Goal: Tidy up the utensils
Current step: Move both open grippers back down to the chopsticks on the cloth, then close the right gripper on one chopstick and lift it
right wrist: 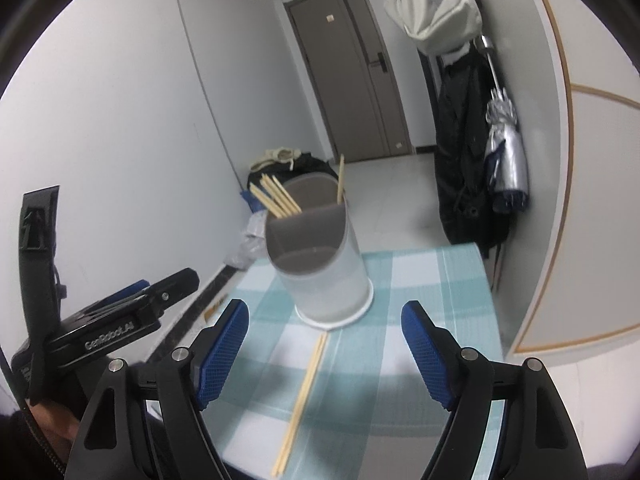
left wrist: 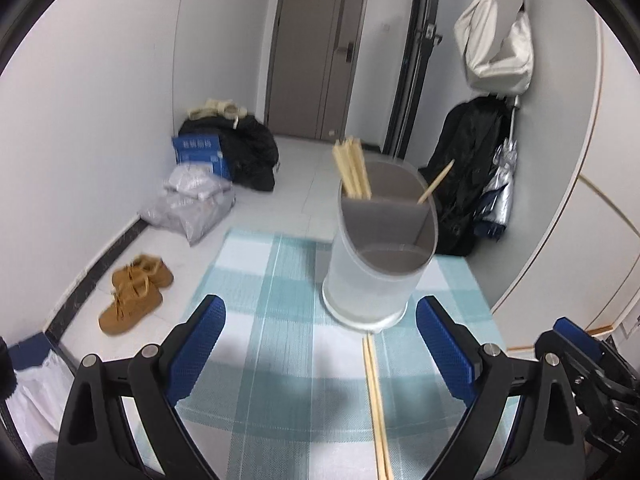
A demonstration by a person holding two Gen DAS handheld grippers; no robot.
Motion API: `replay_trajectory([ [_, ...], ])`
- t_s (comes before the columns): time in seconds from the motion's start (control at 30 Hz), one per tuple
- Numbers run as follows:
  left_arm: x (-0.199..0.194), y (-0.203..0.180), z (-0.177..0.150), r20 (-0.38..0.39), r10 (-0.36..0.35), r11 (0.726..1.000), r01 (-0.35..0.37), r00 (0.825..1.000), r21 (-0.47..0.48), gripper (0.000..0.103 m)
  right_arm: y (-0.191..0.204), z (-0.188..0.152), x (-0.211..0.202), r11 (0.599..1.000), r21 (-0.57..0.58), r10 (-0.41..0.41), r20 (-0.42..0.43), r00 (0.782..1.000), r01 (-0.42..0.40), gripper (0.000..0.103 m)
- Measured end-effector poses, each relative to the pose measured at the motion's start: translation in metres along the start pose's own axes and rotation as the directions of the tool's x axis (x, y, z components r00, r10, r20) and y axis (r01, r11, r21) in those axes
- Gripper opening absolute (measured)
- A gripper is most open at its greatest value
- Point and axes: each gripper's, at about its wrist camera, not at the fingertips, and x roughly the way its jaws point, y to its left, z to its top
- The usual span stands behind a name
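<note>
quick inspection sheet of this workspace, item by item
surface: checked blue-white tablecloth, flat.
job's things: utensil holder upright, chopsticks in its back compartments; loose chopstick pair lying on the cloth in front of it.
clutter: nothing seen on the table.
grippers: left tongs and right tongs both open, empty.
cables: nothing seen.
surroundings: brown shoes, bags, umbrella, closed door.

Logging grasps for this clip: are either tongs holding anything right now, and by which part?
Nothing is held. The left tongs and right tongs are both open and empty; the chopsticks lie loose on the table.
</note>
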Motion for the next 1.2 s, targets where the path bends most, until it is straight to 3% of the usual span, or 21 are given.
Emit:
replay_trajectory([
  [0.23,0.021,0.014,-0.018,-0.053,0.024,1.000,-0.024,0.998,-0.003,0.093,-0.010,-0.017,0.026,1.000,0.019,-0.018,-0.093,0.995,0.019,0.079],
  [0.4,0.034,0.027,-0.015,-0.118,0.005,0.998,-0.013,0.993,-0.065,0.093,-0.011,-0.026,0.048,0.999,0.011,-0.033,-0.166,0.986,0.035,0.079],
  [0.53,0.044,0.037,-0.010,-0.150,-0.006,0.994,-0.011,0.989,-0.111,0.093,-0.010,-0.034,0.069,0.999,-0.005,-0.047,-0.252,0.967,0.047,0.079],
  [0.63,0.053,0.048,-0.006,-0.178,-0.012,0.988,-0.016,0.984,-0.156,0.093,-0.006,-0.039,0.092,0.999,-0.032,-0.047,-0.348,0.936,0.038,0.078],
  [0.93,0.062,0.084,-0.003,-0.216,-0.009,0.965,-0.049,0.976,-0.259,0.093,0.008,-0.048,0.145,0.992,-0.105,-0.109,-0.464,0.879,0.068,0.061],
  [1.03,0.063,0.093,-0.002,-0.221,-0.023,0.951,-0.047,0.975,-0.307,0.093,0.010,-0.050,0.155,0.995,-0.086,-0.082,-0.476,0.875,0.047,0.060],
  [1.2,0.065,0.097,-0.001,-0.234,-0.042,0.938,-0.042,0.971,-0.343,0.093,0.021,-0.055,0.163,0.986,-0.156,-0.129,-0.499,0.857,0.058,0.032],
])
